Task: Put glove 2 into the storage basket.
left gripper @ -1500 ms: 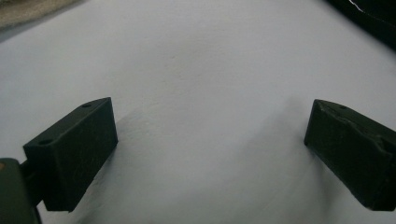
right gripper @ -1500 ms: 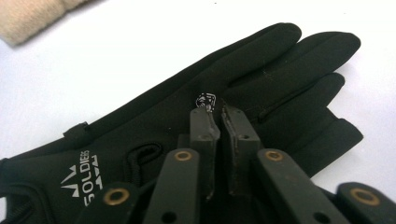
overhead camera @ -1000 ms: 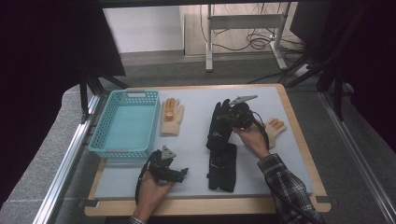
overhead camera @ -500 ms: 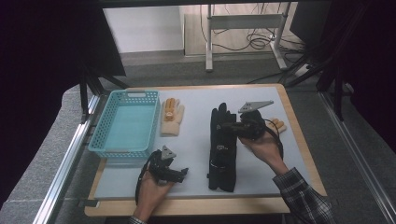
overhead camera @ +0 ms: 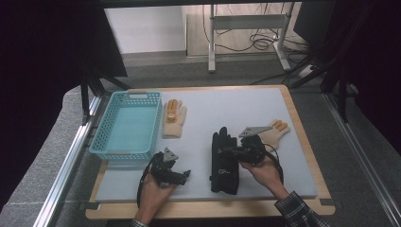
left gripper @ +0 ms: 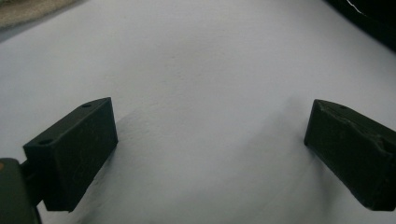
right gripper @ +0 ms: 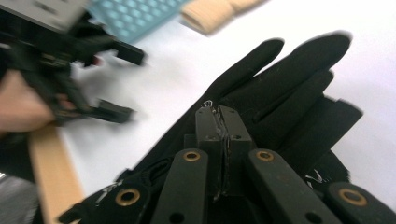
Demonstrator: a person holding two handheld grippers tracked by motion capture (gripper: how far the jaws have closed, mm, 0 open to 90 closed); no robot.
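At the left of the table sits a blue basket [overhead camera: 127, 124], and a tan glove [overhead camera: 174, 119] with orange fingertips lies flat just beside its right wall. Nearer the person, below the basket's front edge, the left hand holds the left gripper [overhead camera: 184, 176] low over the bare grey mat [overhead camera: 208, 109]. In the left gripper view its two black jaws stand wide apart with only the mat between them; nothing is in them. A little to the right lies the black glove [overhead camera: 224, 161], flat on the mat, with its fingers pointing away from the person and its cuff toward the front edge of the table. The right gripper [overhead camera: 226, 152] comes in from the right and lies over the middle of that glove. In the right gripper view its jaws are pressed tight together, right on top of the black cloth, with the glove fingers spread out past the tips. Whether a bit of cloth is pinched between them cannot be told. Behind the right hand [overhead camera: 262, 170], near the right edge of the mat, lies a second tan glove [overhead camera: 275, 132].
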